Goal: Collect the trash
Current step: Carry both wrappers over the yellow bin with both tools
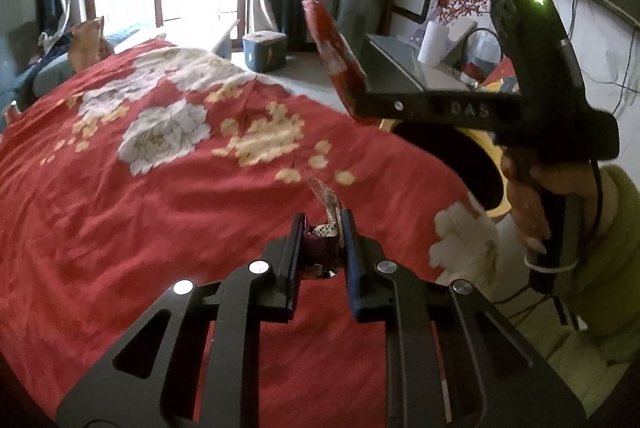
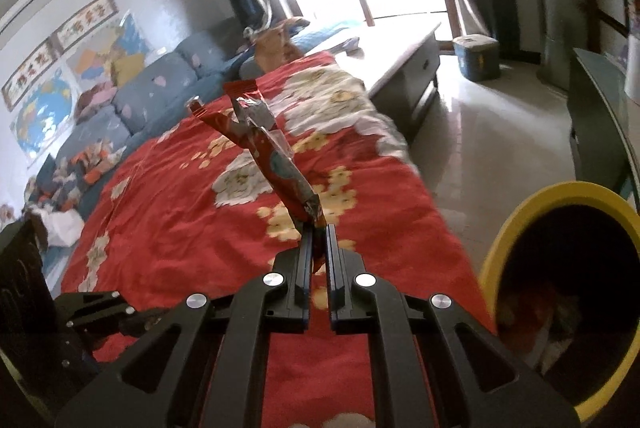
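While the right gripper (image 2: 319,240) pinched a long crinkled red foil wrapper (image 2: 276,164), the left gripper (image 1: 323,232) clamped a small crumpled purple wrapper (image 1: 320,252).

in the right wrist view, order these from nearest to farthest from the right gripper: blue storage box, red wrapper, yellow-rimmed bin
1. red wrapper, clamped in the right gripper, sticking up ahead.
2. yellow-rimmed bin, close by on the right.
3. blue storage box, far across the floor near the window.
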Tool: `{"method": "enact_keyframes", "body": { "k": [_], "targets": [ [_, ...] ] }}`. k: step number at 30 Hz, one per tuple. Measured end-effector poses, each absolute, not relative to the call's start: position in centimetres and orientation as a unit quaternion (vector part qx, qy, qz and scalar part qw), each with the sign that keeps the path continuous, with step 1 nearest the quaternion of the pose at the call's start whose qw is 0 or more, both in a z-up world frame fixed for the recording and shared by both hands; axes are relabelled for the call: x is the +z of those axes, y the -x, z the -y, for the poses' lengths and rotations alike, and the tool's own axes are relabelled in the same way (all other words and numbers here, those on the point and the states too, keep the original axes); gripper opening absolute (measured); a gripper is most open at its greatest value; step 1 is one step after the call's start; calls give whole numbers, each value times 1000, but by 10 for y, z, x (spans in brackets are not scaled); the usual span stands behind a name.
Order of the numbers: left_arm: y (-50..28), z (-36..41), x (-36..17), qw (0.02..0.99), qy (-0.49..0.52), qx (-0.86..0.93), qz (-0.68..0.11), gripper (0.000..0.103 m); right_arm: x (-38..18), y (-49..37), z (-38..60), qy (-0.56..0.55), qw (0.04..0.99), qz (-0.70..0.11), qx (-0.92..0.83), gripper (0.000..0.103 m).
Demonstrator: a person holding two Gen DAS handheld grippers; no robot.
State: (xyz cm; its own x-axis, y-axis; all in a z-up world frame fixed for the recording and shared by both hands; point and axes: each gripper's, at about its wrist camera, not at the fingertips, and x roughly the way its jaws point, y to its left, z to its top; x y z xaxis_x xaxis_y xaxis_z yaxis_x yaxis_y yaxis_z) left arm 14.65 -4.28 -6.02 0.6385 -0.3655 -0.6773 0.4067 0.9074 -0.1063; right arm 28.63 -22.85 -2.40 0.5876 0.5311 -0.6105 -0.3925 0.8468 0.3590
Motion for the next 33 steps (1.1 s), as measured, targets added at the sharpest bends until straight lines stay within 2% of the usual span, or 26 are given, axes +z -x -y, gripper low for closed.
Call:
{"method": "enact_keyframes", "body": {
  "k": [18,33],
  "targets": [
    [-153,90,-24,916,-16,-227,-332,13,-20,-260,310,-132,905,-357,193,6],
    [-165,145,-17,908,-18,-257,-330,13,-28,-251,366,-158,908,-358,148,6]
  ]
}}
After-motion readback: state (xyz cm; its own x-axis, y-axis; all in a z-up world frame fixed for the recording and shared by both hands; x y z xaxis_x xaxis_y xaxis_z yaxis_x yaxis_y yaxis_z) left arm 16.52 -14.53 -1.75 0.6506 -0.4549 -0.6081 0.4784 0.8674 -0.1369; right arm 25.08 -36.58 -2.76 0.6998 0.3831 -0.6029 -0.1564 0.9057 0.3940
